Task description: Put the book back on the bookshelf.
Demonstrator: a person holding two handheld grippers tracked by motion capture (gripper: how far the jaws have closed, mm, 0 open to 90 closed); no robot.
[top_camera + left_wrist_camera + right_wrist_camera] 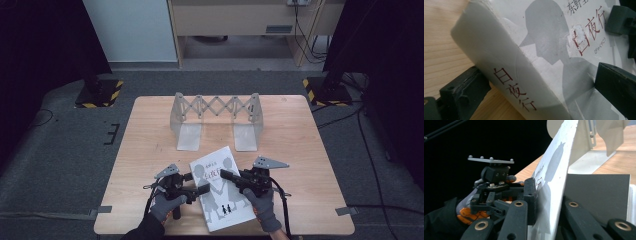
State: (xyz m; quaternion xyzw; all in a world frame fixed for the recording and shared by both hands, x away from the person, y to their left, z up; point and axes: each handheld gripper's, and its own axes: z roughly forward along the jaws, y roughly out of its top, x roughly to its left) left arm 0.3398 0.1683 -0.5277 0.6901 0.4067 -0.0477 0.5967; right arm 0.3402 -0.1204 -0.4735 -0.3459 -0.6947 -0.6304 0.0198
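A thick white book [222, 189] with grey silhouettes and red characters lies on the wooden table [145, 150], near its front edge. My left gripper [202, 189] reaches it from the left, and its open jaws straddle the spine [509, 75], one low beside the spine and one over the cover. My right gripper [229, 176] comes in from the right and is shut on the front cover [554, 170], which stands lifted off a grey inner page [599, 195]. The left gripper [496, 185], in a gloved hand, sits beyond that cover.
A grey scissor-type folding book stand [216, 117] is at the back middle of the table, its two flat feet pointing toward me. Bare wood lies left and right of the book. Two stand bases with yellow-black stripes [100, 94] rest on the floor beyond the table.
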